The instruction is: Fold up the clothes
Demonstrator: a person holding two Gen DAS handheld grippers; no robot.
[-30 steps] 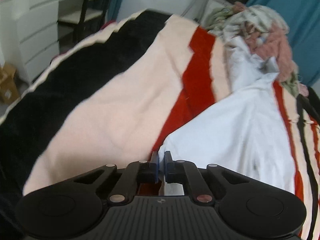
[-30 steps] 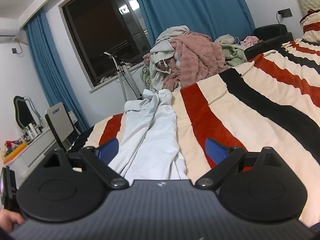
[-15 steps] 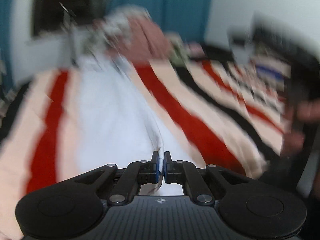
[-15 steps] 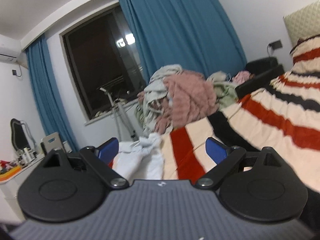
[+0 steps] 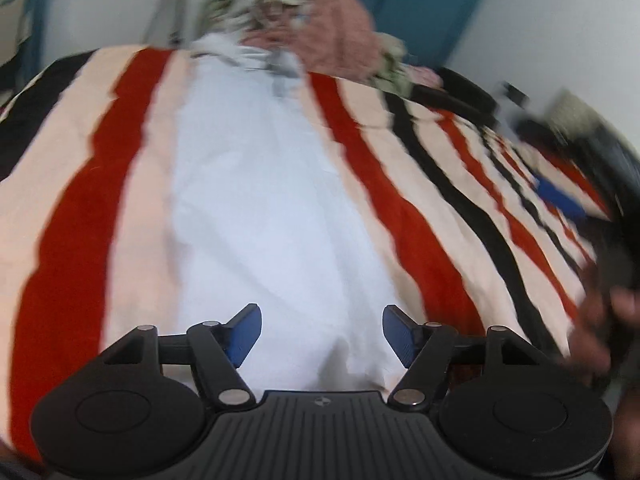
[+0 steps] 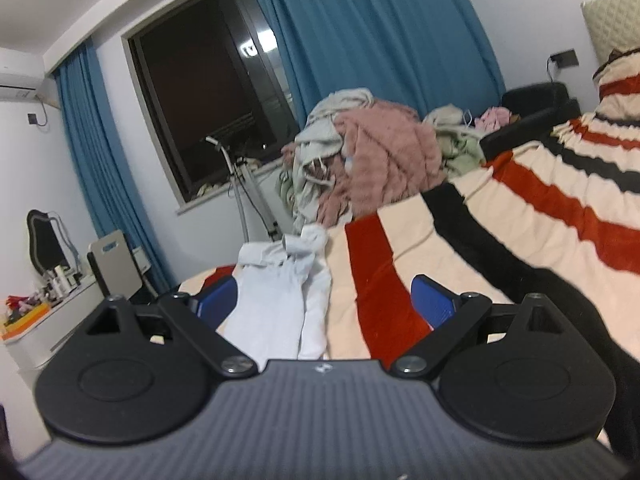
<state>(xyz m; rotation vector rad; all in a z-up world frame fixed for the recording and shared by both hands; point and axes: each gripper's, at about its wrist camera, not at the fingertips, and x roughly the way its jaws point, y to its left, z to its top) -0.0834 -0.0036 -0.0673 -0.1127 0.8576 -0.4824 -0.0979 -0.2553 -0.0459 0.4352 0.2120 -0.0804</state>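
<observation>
Blue curtains (image 6: pixel 384 36) and a dark window (image 6: pixel 208 104) back a bed under a striped blanket (image 5: pixel 400 216) of cream, red and black. On it a white garment (image 5: pixel 260 208) lies lengthwise, its far end by a heap of clothes (image 6: pixel 372 156). Just above its near edge the left gripper (image 5: pixel 322 334) is opening its jaws — no cloth is pinched between them. Blue pads spread wide and gripping nothing, the right gripper (image 6: pixel 324 304) points along the bed.
</observation>
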